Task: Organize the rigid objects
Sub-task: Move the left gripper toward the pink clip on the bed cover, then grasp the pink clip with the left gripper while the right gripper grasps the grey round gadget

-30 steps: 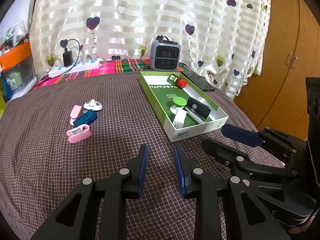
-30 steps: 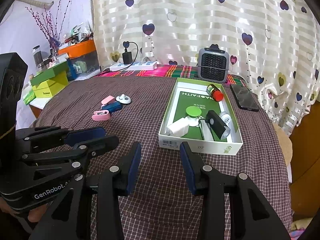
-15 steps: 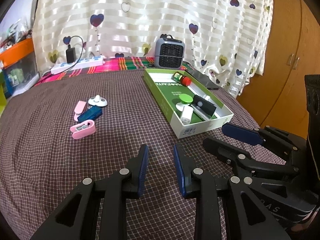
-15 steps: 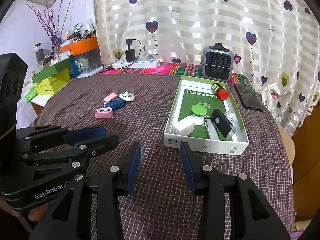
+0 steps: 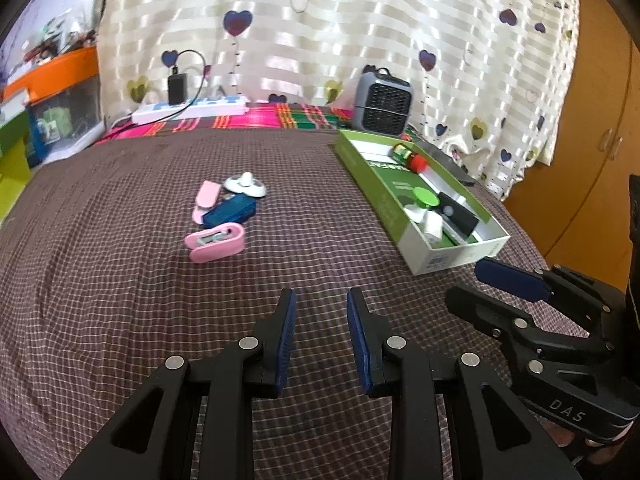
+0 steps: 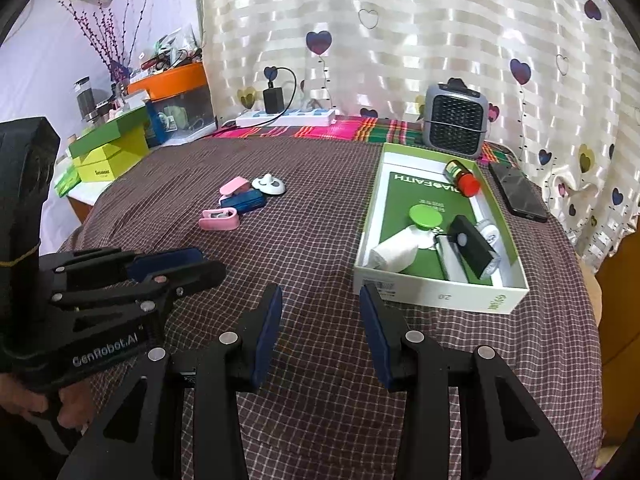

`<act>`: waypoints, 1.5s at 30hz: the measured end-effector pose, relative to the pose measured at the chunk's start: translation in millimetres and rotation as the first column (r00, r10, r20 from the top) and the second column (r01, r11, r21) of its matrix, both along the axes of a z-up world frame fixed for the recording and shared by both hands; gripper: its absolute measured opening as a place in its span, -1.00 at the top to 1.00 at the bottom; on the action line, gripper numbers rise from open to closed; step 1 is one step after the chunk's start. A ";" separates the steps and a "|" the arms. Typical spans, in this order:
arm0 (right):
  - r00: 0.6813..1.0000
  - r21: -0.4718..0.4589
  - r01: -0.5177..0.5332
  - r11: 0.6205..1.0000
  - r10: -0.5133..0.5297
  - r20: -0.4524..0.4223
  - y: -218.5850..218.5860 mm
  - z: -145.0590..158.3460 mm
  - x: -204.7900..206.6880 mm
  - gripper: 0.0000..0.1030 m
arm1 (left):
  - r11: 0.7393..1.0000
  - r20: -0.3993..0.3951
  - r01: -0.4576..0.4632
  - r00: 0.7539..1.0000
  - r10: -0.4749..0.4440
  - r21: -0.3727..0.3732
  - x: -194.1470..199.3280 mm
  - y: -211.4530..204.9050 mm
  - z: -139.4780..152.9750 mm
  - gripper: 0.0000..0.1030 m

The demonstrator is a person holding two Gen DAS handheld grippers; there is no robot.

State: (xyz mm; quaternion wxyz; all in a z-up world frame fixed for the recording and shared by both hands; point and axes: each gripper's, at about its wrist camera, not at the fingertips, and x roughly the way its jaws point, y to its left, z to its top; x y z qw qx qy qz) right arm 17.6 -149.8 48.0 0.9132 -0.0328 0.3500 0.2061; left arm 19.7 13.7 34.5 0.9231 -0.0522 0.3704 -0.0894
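Note:
A small pile lies on the checked cloth: a pink clip-shaped piece (image 5: 215,241) (image 6: 219,218), a blue flat case (image 5: 229,211) (image 6: 243,201), a pink flat piece (image 5: 207,196) (image 6: 234,185) and a white round knob (image 5: 245,185) (image 6: 269,184). A green-and-white box (image 5: 424,257) (image 6: 440,295) holds a red-capped vial (image 6: 463,175), a green disc (image 6: 425,215), a white roll (image 6: 394,254) and a black device (image 6: 472,246). My left gripper (image 5: 320,312) is open and empty, short of the pile. My right gripper (image 6: 320,306) is open and empty, near the box's front corner.
A grey mini heater (image 6: 456,120), a power strip with a charger (image 6: 286,118) and a black phone (image 6: 518,194) sit at the back and right. Green-yellow boxes (image 6: 108,156) and an orange-lidded bin (image 6: 176,96) stand left. A wooden wardrobe (image 5: 592,120) is right.
Both grippers have moved forward a little toward the objects; the left view has swung left, so the pile sits more central. Both stay open and empty.

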 end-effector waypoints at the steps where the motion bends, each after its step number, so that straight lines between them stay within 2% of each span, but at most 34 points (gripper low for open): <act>1: 1.000 -0.001 -0.003 1.000 0.003 -0.001 1.4 -0.6 0.3 0.19 | 1.000 -0.002 -0.008 1.000 0.008 -0.001 0.7 3.0 -1.1 0.51; 10: 1.000 -0.004 -0.008 1.000 0.008 -0.012 3.9 -4.3 1.6 0.19 | 0.998 -0.001 -0.066 0.998 0.066 0.006 8.6 29.0 -3.3 0.50; 14: 1.000 0.000 -0.008 1.000 0.008 -0.017 3.0 -6.0 2.7 0.19 | 0.997 0.008 -0.077 0.997 0.076 0.007 17.9 42.2 -2.6 0.36; 21: 1.000 0.002 -0.011 1.000 0.011 -0.022 2.8 -7.6 4.4 0.19 | 0.997 0.025 -0.064 0.998 0.063 0.048 49.2 61.9 -8.4 0.28; 23: 1.000 0.002 -0.010 1.000 0.010 -0.022 2.9 -7.6 4.3 0.19 | 0.998 0.027 -0.038 0.999 0.037 0.046 59.6 66.8 -10.7 0.18; 29: 0.999 -0.005 -0.012 1.000 0.012 -0.030 4.5 -9.7 8.7 0.19 | 0.998 -0.046 0.030 0.999 -0.027 0.048 90.9 69.4 -26.5 0.17; 35: 0.999 -0.017 -0.023 1.000 0.022 -0.035 10.0 -10.7 14.2 0.19 | 0.987 -0.053 0.156 0.987 -0.155 0.024 82.7 52.7 -28.0 0.17; 40: 0.999 -0.034 -0.035 0.999 0.033 -0.036 20.5 -10.4 20.4 0.19 | 0.984 -0.051 0.177 0.983 -0.176 0.017 81.8 44.8 -27.9 0.17; 42: 0.999 -0.039 -0.041 0.998 0.039 -0.034 25.7 -9.3 23.5 0.19 | 0.986 -0.082 0.165 0.983 -0.163 0.018 86.7 42.1 -32.4 0.20; 44: 0.999 -0.041 -0.043 0.998 0.042 -0.032 29.8 -8.4 27.0 0.19 | 0.991 -0.102 0.135 0.986 -0.132 0.022 90.4 43.3 -35.6 0.54; 45: 0.999 -0.043 -0.043 0.998 0.042 -0.031 32.3 -7.7 29.4 0.19 | 0.992 -0.104 0.129 0.986 -0.127 0.008 91.1 45.8 -36.2 0.57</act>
